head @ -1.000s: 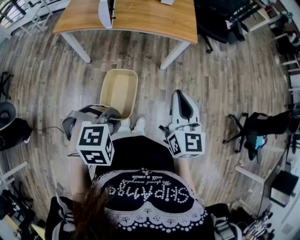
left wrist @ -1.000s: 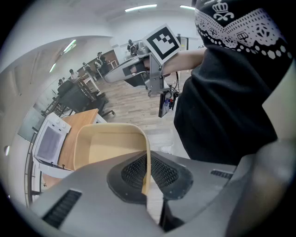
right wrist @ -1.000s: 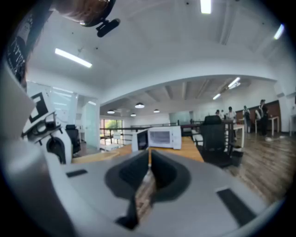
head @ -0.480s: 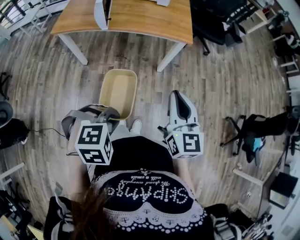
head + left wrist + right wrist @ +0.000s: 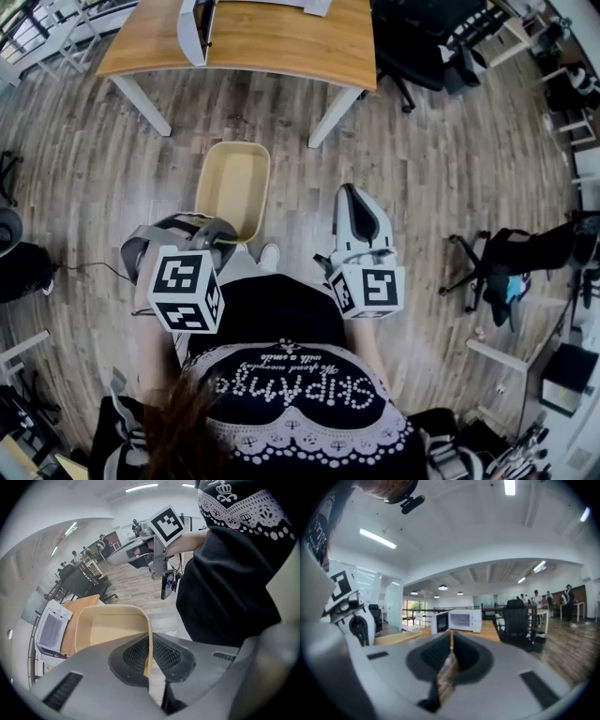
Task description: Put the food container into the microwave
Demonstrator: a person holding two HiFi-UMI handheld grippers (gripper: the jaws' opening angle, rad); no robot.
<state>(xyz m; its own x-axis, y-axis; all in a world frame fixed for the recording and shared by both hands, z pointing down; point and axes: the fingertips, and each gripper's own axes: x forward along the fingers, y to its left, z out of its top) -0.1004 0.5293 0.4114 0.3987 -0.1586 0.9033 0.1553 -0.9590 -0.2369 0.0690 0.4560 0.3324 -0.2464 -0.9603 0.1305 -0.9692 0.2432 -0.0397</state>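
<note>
Grey wood-plank floor (image 5: 441, 159); white boxy microwave (image 5: 192, 26) on the wooden tabletop (image 5: 281, 37), upper centre. The left hand-held gripper (image 5: 221, 240) clamps the rim of the beige plastic food container (image 5: 232, 183) mid-frame; the right hand-held gripper (image 5: 360, 192) is closed, empty.

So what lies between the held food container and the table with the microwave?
Only bare wooden floor separates container and table, per the head view.

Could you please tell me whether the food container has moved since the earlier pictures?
Yes: the food container has come slightly nearer the legs of the wooden table.
</note>
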